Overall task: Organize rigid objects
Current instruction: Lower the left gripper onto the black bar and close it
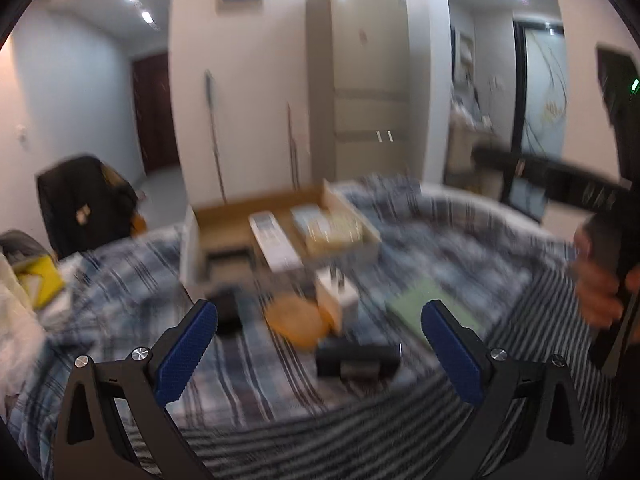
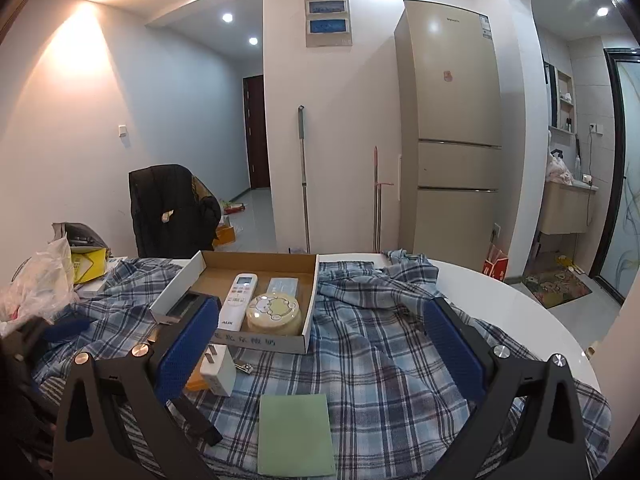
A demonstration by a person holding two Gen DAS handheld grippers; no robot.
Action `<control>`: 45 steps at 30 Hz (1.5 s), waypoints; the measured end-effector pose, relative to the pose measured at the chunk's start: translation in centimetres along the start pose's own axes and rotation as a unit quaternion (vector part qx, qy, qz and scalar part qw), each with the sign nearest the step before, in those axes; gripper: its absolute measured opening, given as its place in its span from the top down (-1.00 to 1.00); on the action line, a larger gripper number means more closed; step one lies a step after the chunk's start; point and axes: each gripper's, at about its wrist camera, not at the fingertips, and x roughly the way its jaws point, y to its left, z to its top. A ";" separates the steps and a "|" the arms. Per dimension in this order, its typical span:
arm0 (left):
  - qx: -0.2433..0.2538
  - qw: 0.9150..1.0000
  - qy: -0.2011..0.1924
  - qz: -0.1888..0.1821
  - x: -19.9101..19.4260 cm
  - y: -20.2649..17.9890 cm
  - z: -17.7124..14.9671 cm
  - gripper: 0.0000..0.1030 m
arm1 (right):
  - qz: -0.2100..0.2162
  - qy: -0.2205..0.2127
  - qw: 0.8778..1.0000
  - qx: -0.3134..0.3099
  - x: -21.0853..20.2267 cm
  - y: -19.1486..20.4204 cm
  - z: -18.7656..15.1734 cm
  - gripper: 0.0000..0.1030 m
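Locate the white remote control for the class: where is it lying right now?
In the right wrist view the remote lies inside the cardboard box on the plaid cloth, left of the round yellow jar.

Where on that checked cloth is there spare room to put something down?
Free: the plaid cloth right of the cardboard box, beyond the green pad. Crowded: inside the box around the remote and round jar, and by the white plug in front.
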 end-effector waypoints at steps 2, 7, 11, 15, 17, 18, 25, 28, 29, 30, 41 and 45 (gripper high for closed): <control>-0.007 0.999 0.028 -0.013 1.0 0.1 -0.3 -1.00 | 0.000 0.009 1.000 0.000 0.2 0.1 -0.1 -0.99; 0.024 0.991 0.111 -0.065 3.8 -0.7 -0.4 -1.00 | 0.002 0.030 1.000 -0.004 1.0 0.4 -0.6 -0.99; 0.068 0.986 0.131 -0.073 4.5 -2.1 -0.6 -1.00 | -0.003 0.036 0.999 -0.004 1.2 0.3 -0.7 -0.99; 0.081 0.984 0.137 -0.074 5.2 -2.5 -0.2 -1.00 | 0.003 0.043 0.999 0.003 1.4 0.0 -0.8 -0.99; 0.081 0.984 0.142 -0.075 5.8 -2.3 0.3 -1.00 | 0.013 0.042 0.999 0.007 1.5 -0.1 -0.8 -0.99; 0.078 0.983 0.146 -0.077 6.0 -2.2 0.5 -1.00 | 0.014 0.044 0.999 0.008 1.5 -0.2 -0.8 -0.99; 0.021 0.974 0.198 -0.110 8.2 -1.8 -0.3 -0.96 | 0.003 0.053 0.999 0.004 2.1 -0.1 -1.1 -0.99; 0.009 0.973 0.205 -0.104 8.8 -1.5 -0.7 -0.95 | 0.025 0.064 0.998 0.008 2.4 0.0 -1.4 -0.99; 0.013 0.974 0.203 -0.103 8.9 -1.6 -0.7 -0.95 | 0.031 0.066 0.997 0.009 2.5 0.0 -1.4 -0.99; 0.015 0.973 0.205 -0.105 8.9 -1.7 -0.6 -0.95 | 0.032 0.065 0.997 0.008 2.5 0.1 -1.4 -0.99; 0.024 0.969 0.234 -0.082 10.7 -1.8 -1.4 -0.37 | 0.019 0.074 0.997 0.010 3.0 -0.2 -1.7 -0.99; 0.009 0.977 0.201 -0.072 9.3 -1.0 -1.1 -0.37 | 0.013 0.076 0.997 0.010 3.1 -0.3 -1.7 -0.99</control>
